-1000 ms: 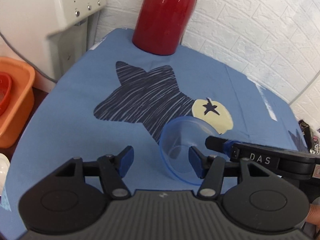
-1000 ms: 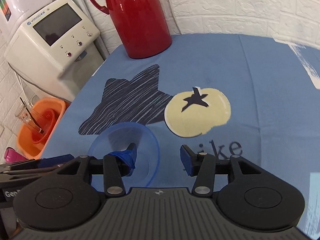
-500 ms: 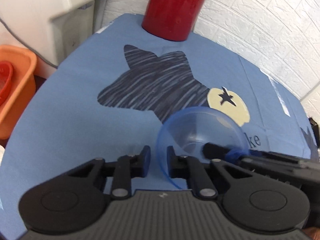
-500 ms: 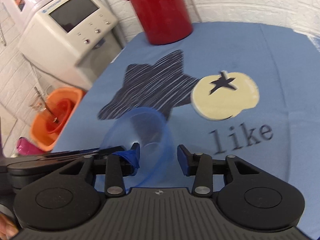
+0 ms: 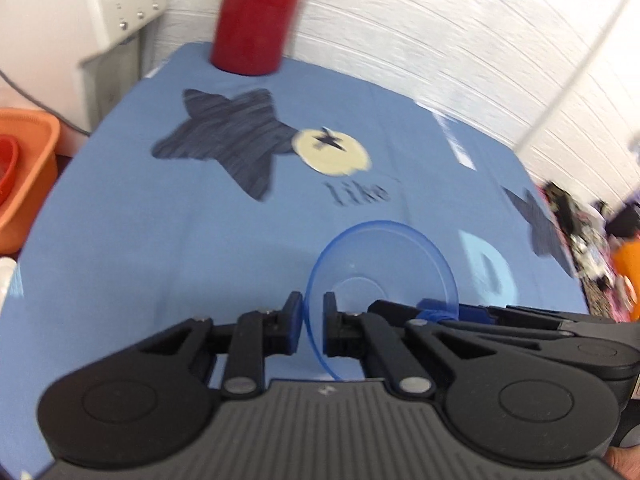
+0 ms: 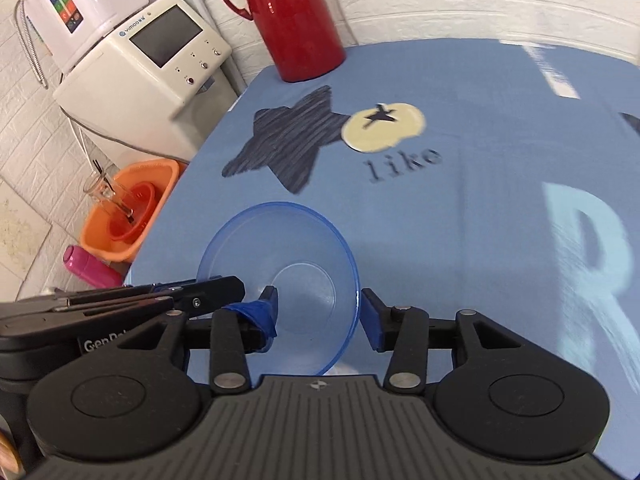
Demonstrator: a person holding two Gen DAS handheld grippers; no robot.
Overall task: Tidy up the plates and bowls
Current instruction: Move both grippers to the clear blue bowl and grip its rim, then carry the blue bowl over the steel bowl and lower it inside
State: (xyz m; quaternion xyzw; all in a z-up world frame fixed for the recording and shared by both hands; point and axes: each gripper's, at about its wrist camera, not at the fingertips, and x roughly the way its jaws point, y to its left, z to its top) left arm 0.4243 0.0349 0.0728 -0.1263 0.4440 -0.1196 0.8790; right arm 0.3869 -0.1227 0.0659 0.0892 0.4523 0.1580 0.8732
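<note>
Clearly only one translucent blue plastic bowl (image 5: pixel 380 276) is in view, low and centre in both frames, tipped on edge above the blue printed tablecloth (image 5: pixel 160 240). The left gripper (image 5: pixel 312 322) is nearly closed, pinching the bowl's rim, probably to carry it. The right gripper (image 6: pixel 318 312) stands wide, straddling the opposite rim without clamping. Beyond stand one red thermos jug (image 6: pixel 296 20), upper centre, and one orange basin (image 6: pixel 128 208) at left.

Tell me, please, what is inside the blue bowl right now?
The blue bowl holds no food or dishes; only one finger of the right tongs reaches inside. Its near rim is hidden.
</note>
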